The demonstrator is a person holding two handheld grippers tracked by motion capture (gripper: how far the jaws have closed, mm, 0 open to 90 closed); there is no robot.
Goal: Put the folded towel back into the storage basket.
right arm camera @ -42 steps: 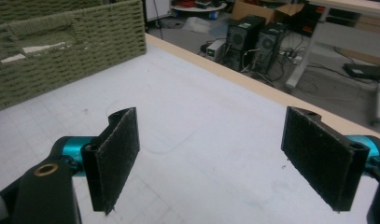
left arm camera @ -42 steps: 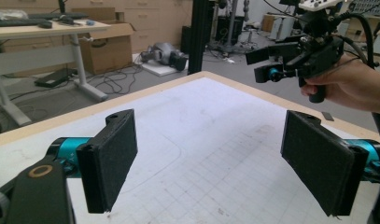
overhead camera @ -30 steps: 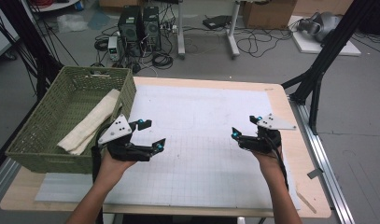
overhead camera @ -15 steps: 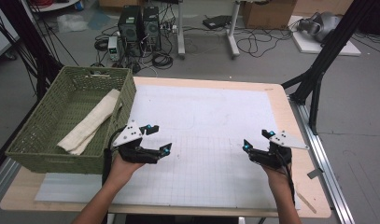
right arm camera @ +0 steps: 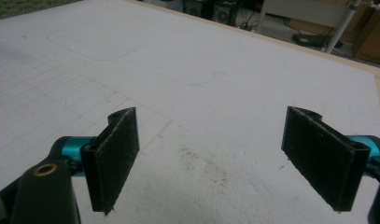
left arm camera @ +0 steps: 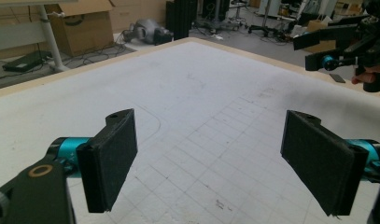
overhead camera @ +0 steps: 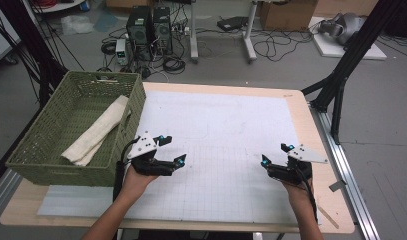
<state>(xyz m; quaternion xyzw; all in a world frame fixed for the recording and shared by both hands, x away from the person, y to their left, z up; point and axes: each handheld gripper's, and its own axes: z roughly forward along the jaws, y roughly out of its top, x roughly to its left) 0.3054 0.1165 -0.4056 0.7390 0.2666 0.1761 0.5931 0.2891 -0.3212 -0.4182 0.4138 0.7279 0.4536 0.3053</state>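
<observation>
My left gripper (overhead camera: 172, 148) hovers low over the white grid mat (overhead camera: 221, 125), just right of a green woven basket (overhead camera: 41, 165). It is open, and nothing lies between its black pads (left arm camera: 110, 163). My right gripper (overhead camera: 275, 154) is held over the mat's right side near the front, also open and empty, its pads (right arm camera: 318, 161) wide apart. A folded cream towel (overhead camera: 98, 131) lies inside the basket. In the left gripper view the right gripper (left arm camera: 346, 44) appears at the upper right, across the mat.
The basket stands at the table's left edge. The wooden table rim (overhead camera: 296, 100) frames the mat. Black frame posts (overhead camera: 341, 75) rise at the right, and computer towers (overhead camera: 148, 25) with cables sit on the floor behind. A thin wooden strip (overhead camera: 331, 217) lies at the front right.
Both hands have drawn back toward the table's front edge. The left gripper drifted slightly right and the right gripper slightly outward. Both stayed open.
</observation>
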